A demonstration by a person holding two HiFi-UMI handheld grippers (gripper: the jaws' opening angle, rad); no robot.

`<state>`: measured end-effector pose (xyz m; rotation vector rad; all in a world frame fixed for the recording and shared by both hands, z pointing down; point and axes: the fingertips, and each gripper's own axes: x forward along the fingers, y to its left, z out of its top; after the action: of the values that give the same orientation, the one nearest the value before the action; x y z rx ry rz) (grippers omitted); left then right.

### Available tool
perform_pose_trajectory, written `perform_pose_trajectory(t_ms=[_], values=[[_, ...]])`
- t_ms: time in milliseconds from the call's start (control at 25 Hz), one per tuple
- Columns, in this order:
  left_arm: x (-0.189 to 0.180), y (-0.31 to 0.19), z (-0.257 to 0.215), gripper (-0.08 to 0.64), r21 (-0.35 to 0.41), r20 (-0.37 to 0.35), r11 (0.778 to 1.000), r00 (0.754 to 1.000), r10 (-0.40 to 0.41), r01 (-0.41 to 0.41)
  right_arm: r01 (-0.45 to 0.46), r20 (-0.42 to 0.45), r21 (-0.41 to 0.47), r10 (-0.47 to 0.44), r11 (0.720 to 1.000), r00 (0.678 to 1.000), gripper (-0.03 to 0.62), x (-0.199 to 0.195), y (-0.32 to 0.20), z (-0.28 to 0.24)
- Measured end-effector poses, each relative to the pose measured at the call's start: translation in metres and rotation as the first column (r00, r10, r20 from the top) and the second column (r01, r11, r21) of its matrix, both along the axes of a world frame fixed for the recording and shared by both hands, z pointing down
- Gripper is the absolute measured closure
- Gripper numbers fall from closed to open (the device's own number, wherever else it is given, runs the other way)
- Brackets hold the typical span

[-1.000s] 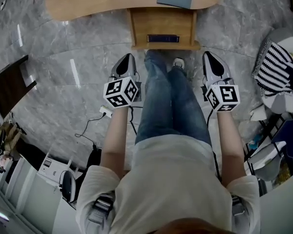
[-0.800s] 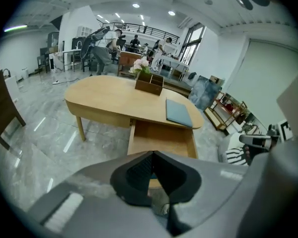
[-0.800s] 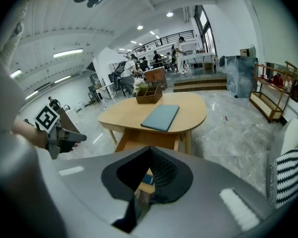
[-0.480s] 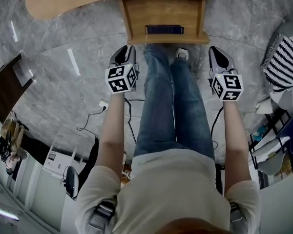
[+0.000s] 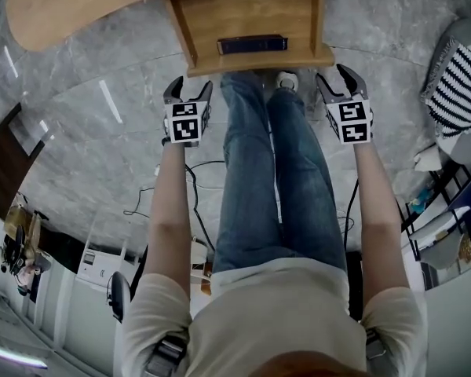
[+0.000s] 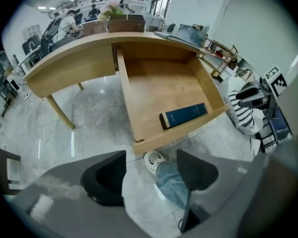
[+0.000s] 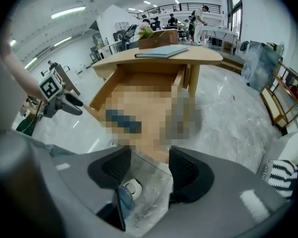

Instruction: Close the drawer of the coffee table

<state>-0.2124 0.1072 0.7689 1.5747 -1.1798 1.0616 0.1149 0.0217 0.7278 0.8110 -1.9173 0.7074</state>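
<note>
The wooden coffee table [image 5: 78, 14] stands ahead of me with its drawer [image 5: 251, 14] pulled out. A dark blue book [image 5: 252, 44] lies inside along the drawer's front wall. My left gripper [image 5: 189, 89] hangs just short of the drawer's front left corner, and my right gripper [image 5: 335, 78] is beside the front right corner. Both point steeply down and neither touches the wood. Their jaws have just been opening and now stand open with nothing between them. In the left gripper view the drawer [image 6: 159, 88] and book [image 6: 184, 115] lie beyond the left gripper [image 6: 149, 170]. The right gripper [image 7: 150, 167] faces the drawer's side wall [image 7: 102, 95].
The person's legs in jeans [image 5: 275, 171] and a white shoe [image 5: 287, 81] are between the grippers, under the drawer front. A striped cushion [image 5: 459, 93] and shelving are at the right. A cable [image 5: 165, 203] runs over the marble floor. A grey book [image 7: 161, 52] lies on the tabletop.
Both grippers have sunk and moved up to the drawer's front corners. Their jaws, shut before, now stand open. The drawer looks larger and nearer in the head view.
</note>
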Motion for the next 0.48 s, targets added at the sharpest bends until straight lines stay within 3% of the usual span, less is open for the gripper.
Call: perform_pose_trajectory(t_ms=[240, 480], values=[[-0.004, -0.001, 0.034, 0.239, -0.025, 0.038, 0.998, 0.997, 0.065, -0.064, 0.035, -0.08, -0.013, -0.035, 0.999, 0.996, 0.321, 0.008, -0.003, 0.037], [-0.006, -0.018, 0.058, 0.239, 0.015, 0.109, 0.985, 0.98, 0.167, -0.17, 0.084, -0.156, -0.064, -0.093, 0.994, 0.983, 0.307, 0.009, -0.008, 0.077]])
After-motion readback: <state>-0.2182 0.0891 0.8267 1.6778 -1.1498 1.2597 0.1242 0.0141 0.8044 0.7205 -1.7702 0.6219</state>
